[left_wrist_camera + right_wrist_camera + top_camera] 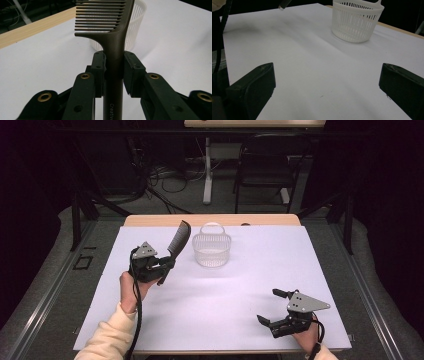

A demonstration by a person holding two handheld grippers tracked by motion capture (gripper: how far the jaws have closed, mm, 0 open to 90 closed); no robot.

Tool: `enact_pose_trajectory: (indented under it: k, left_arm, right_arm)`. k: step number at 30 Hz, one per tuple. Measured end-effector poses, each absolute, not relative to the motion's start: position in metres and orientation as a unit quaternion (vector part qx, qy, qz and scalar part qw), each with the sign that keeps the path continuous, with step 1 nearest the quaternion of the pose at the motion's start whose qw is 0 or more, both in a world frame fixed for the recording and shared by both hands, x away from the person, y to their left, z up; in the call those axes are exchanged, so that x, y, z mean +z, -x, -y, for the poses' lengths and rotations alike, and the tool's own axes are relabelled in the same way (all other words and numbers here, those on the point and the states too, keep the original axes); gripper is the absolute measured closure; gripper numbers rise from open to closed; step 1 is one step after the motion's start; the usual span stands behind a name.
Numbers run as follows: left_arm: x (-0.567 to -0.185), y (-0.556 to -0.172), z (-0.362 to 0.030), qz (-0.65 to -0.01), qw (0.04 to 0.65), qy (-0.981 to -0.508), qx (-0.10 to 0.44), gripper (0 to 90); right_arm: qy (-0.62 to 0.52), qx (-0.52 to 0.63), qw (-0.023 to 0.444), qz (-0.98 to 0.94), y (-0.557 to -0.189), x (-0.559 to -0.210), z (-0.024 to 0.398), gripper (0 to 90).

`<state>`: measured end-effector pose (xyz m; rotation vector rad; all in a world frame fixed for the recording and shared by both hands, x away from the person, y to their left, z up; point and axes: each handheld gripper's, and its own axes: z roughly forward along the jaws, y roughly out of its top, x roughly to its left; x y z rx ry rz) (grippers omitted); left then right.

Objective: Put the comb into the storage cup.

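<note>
Left tool point(167, 265) was clamped on the handle of a dark comb point(178, 241), both pads tight against it in the left gripper view, comb raised off the bench point(250, 285) with its toothed end tilted up toward the white basket point(212, 251) and sitting just left of the basket. Right tool point(272, 307) sat well apart from the basket, near the bench's front right edge, jaws spread wide with nothing between them.
</note>
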<state>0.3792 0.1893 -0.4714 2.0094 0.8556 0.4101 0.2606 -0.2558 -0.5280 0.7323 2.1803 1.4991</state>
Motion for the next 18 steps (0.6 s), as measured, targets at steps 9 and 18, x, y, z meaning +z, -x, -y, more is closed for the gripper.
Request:
enact_pose_trajectory:
  k: [9, 18]
  left_arm:
    - [-0.4674, -0.3837, -0.1864, -0.345, 0.448, -0.807, 0.167, 72.7]
    - [-0.4623, -0.3876, -0.1852, -0.347, 0.454, -0.803, 0.169, 72.7]
  right_arm:
    - [-0.262, 0.536, 0.196, -0.778, -0.2606, -0.5281, 0.2559, 0.3]
    - [-0.263, 0.536, 0.195, -0.778, -0.2606, -0.5281, 0.2558, 0.3]
